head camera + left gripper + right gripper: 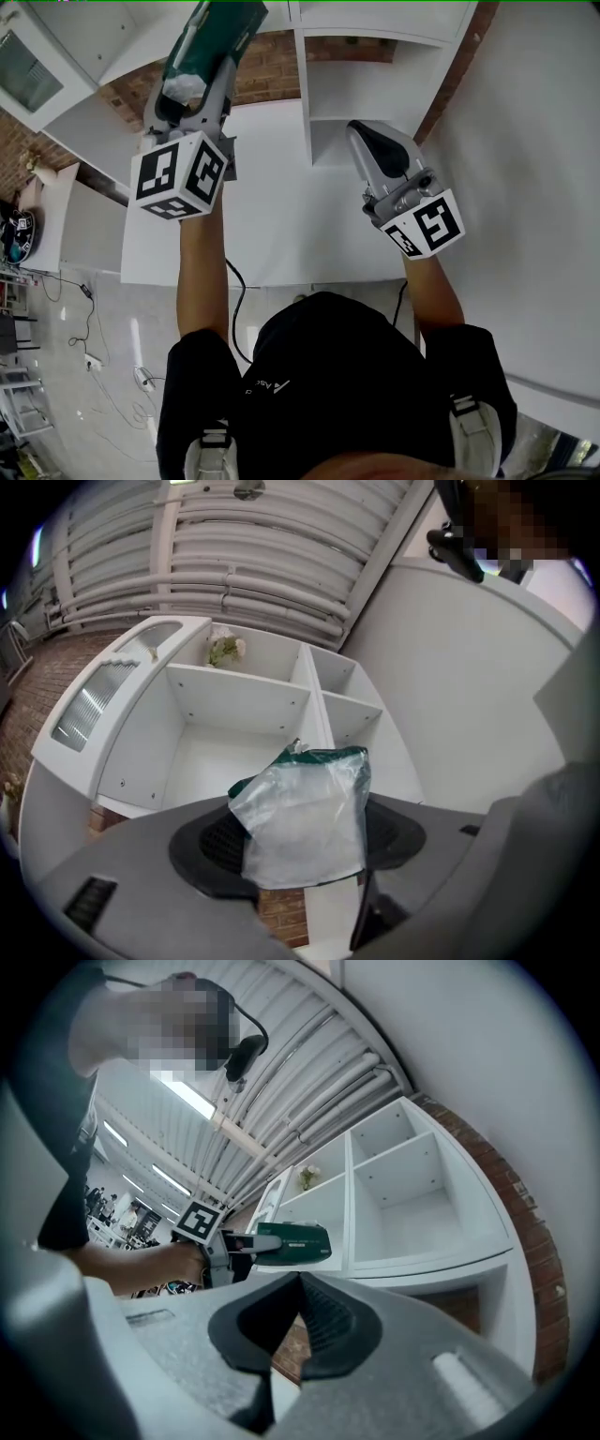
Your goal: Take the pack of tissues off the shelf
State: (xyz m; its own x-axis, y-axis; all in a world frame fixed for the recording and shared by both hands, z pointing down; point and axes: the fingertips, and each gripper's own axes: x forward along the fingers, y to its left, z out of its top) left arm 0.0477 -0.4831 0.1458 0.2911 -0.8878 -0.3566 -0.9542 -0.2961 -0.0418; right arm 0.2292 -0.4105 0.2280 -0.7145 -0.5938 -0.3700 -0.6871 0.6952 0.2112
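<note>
The pack of tissues (211, 42) is green with a clear crinkled end, and my left gripper (202, 67) is shut on it. It is held up in the air in front of the white shelf unit (305, 103). In the left gripper view the pack (305, 817) sticks up between the jaws of the left gripper (300, 846), with the empty shelf compartments (234, 700) behind it. My right gripper (367, 139) hangs lower right near the shelf's divider, its jaws together on nothing. The right gripper view shows the right gripper (300, 1283), the pack (291, 1244) and the shelf (403, 1194).
A small plant (225, 649) stands in an upper compartment. Brick wall (272, 80) shows behind the shelf, above a white counter (272, 220). A black cable (239, 300) hangs below it. Cables and clutter lie on the floor at the left (89, 361).
</note>
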